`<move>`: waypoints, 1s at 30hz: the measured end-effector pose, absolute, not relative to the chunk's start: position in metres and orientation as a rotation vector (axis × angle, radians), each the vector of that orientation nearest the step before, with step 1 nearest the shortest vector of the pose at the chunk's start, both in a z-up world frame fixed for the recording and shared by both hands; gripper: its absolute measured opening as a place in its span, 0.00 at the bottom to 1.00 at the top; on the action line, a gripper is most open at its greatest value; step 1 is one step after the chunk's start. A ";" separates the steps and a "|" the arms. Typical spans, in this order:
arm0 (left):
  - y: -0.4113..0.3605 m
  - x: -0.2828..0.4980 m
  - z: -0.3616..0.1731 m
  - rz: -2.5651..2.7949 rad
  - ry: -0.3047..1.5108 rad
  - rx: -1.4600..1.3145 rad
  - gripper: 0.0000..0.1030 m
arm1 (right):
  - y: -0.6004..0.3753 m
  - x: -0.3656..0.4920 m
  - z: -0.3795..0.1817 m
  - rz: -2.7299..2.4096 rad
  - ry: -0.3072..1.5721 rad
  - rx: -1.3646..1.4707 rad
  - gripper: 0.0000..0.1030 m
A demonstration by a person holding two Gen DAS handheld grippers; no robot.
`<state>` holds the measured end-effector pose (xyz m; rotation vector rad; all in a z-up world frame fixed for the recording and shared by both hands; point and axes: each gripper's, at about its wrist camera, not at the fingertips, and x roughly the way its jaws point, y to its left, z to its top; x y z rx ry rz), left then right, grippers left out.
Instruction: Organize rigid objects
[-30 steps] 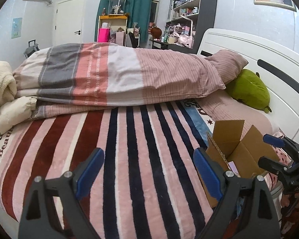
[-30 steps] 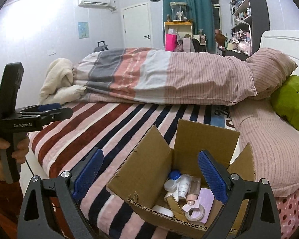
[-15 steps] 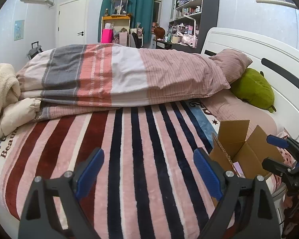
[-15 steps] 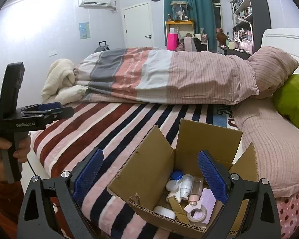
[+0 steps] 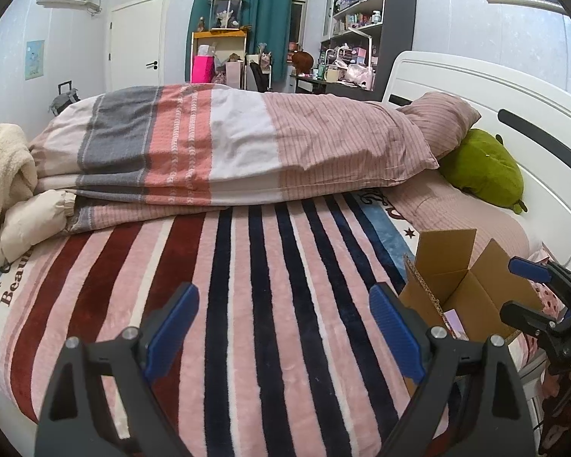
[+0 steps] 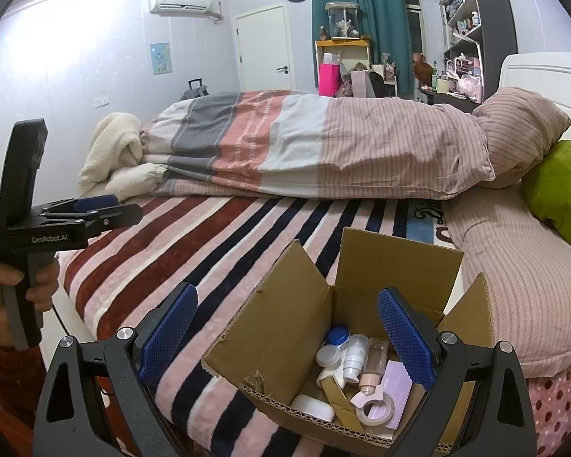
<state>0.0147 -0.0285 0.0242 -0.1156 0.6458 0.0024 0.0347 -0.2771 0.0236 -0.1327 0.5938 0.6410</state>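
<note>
An open cardboard box (image 6: 281,327) sits on the striped blanket (image 6: 194,251) near the bed's front right corner. Inside lie small white bottles (image 6: 352,358), a roll of tape (image 6: 375,407), a lilac packet (image 6: 396,388), a white jar (image 6: 312,407) and a blue-capped pot (image 6: 337,337). My right gripper (image 6: 287,339) hovers open over the box's near left side, nothing between its blue pads. My left gripper (image 5: 283,327) is open over bare blanket, left of the box (image 5: 449,278). A hand (image 6: 3,285) holds it.
A folded quilt (image 5: 228,152) lies across the bed behind the blanket. A striped pillow (image 5: 441,118) and a green plush (image 5: 483,167) rest against the white headboard (image 5: 495,91). A cream fleece (image 5: 3,167) is bunched at the far left.
</note>
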 end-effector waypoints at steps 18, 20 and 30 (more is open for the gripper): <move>-0.030 0.021 0.024 0.004 0.651 -0.101 0.87 | -0.276 0.035 0.023 0.641 0.596 -0.131 0.93; -0.030 0.021 0.024 0.005 0.651 -0.102 0.87 | -0.276 0.035 0.023 0.642 0.598 -0.130 0.93; -0.031 0.021 0.024 0.000 0.651 -0.099 0.87 | -0.276 0.035 0.023 0.640 0.596 -0.128 0.93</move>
